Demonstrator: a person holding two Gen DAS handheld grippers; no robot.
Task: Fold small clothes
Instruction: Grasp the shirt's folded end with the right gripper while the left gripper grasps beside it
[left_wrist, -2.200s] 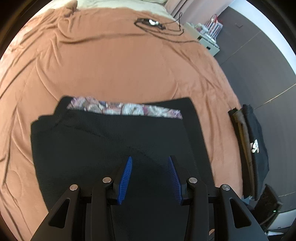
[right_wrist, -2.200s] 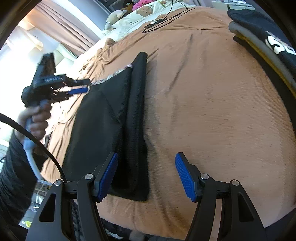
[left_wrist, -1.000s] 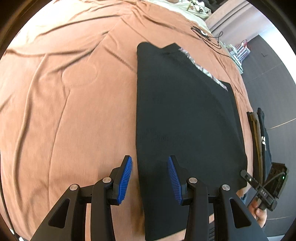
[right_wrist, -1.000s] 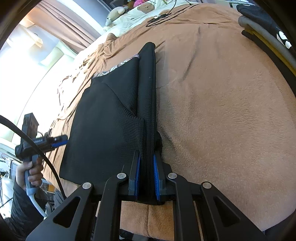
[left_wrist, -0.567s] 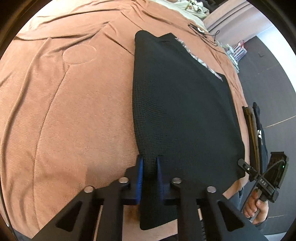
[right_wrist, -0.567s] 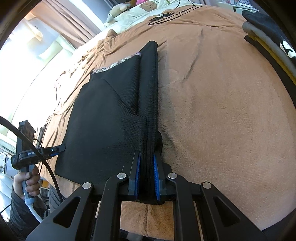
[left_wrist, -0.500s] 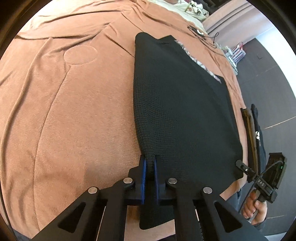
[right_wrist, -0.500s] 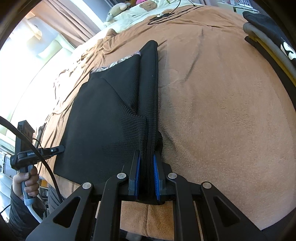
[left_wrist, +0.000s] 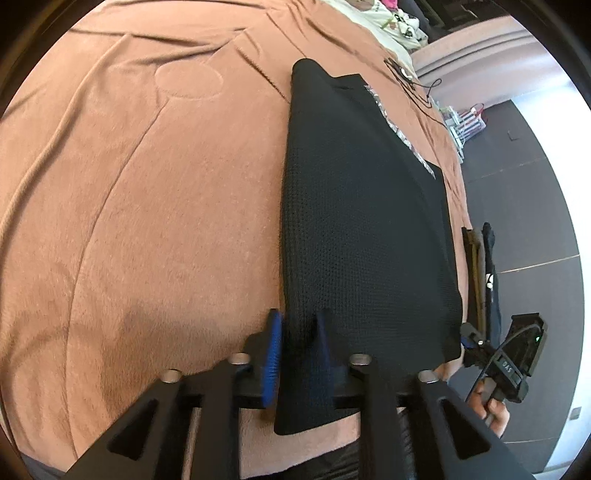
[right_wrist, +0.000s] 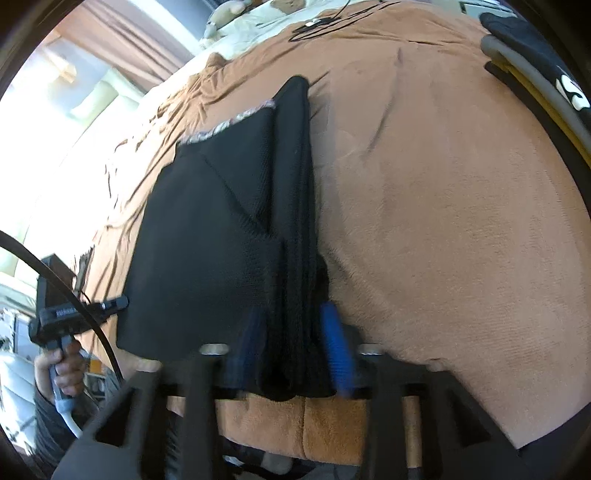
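1. A black, mesh-textured knit garment (left_wrist: 362, 221) lies flat on a brown plush bed blanket (left_wrist: 147, 203), its long sides folded inward and a patterned grey-pink band (left_wrist: 400, 138) showing at its far end.
2. The left gripper (left_wrist: 297, 354), black with blue finger pads (left_wrist: 273, 350), sits at the garment's near left corner. Its jaws stand a little apart with the garment's edge between them; motion blur leaves it unclear whether the pads are pressing the cloth.
3. The right gripper (right_wrist: 295, 350) sits at the garment's near right corner, over the thick folded strip that runs along the garment's right side. Its blue pads (right_wrist: 334, 350) are apart, with the bunched black cloth filling the gap between them; the view is blurred, so contact cannot be judged with certainty.
4. In the right wrist view the left gripper (right_wrist: 110, 304) appears at the garment's far left corner, held by a hand (right_wrist: 61, 365) with a black cable looping past it.
5. In the left wrist view the right gripper (left_wrist: 476, 341) shows just beyond the garment's right near corner.
6. A stack of folded dark clothes (right_wrist: 535, 70) with a white print lies on the blanket well to the right of the garment.
7. A black cord (right_wrist: 321, 24) lies on the blanket beyond the garment's far end.
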